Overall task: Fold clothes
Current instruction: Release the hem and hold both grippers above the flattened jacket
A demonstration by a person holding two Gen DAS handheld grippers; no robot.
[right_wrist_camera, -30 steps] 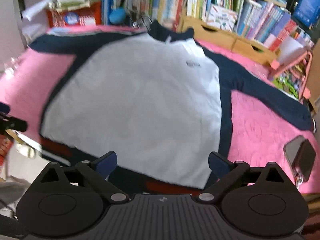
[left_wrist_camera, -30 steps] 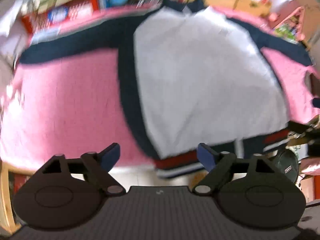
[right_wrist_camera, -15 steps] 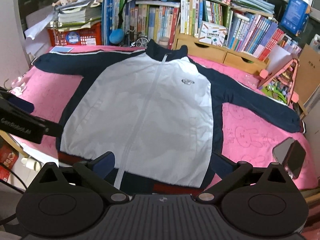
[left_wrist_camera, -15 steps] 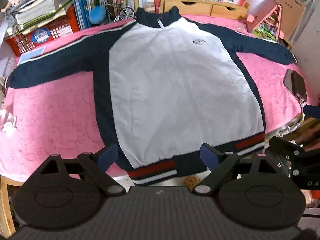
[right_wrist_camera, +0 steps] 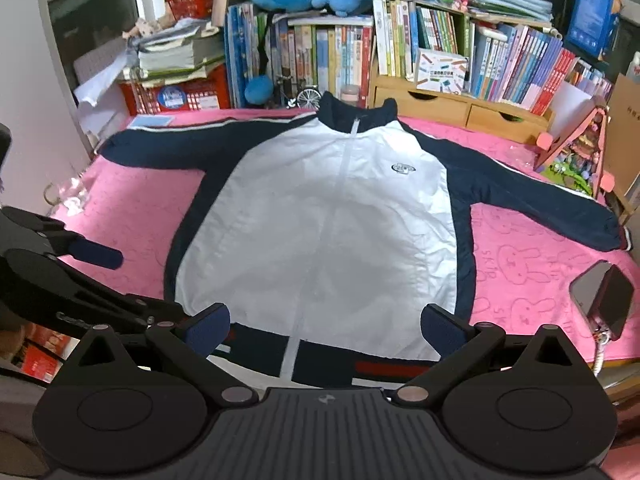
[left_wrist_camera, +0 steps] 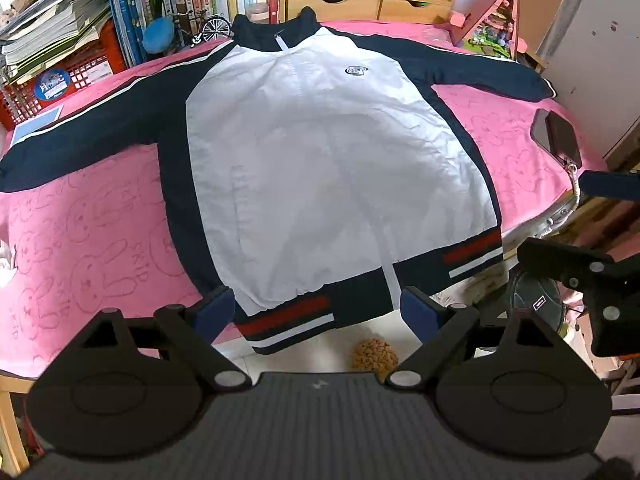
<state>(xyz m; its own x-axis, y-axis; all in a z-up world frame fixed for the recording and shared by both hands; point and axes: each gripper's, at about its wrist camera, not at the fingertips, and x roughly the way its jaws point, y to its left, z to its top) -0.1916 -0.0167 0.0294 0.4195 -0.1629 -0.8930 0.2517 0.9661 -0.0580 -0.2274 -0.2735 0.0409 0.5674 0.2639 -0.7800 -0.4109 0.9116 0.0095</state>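
With both jaws held apart and empty, the left gripper [left_wrist_camera: 316, 312] and right gripper [right_wrist_camera: 325, 326] hover at the overhanging hem of the white-and-navy zip-up nylon jacket [right_wrist_camera: 320, 240] spread flat on the pink bunny-print cloth [right_wrist_camera: 520, 264], so the slippery garment could be dragged off the edge (or the dark phone [right_wrist_camera: 604, 298] knocked) if it is pulled unevenly.

The jacket [right_wrist_camera: 320, 240] hem dips behind the right claw [right_wrist_camera: 326, 330].

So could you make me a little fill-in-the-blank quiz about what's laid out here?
1. The white and navy zip-up jacket lies flat on a ____ blanket with rabbit drawings.
2. Both jacket sleeves are spread ____.
3. The dark phone lies beside the jacket's ____ sleeve in the right wrist view.
4. The left gripper and right gripper both hold ____.

Missing words: pink; outward; right-hand; nothing
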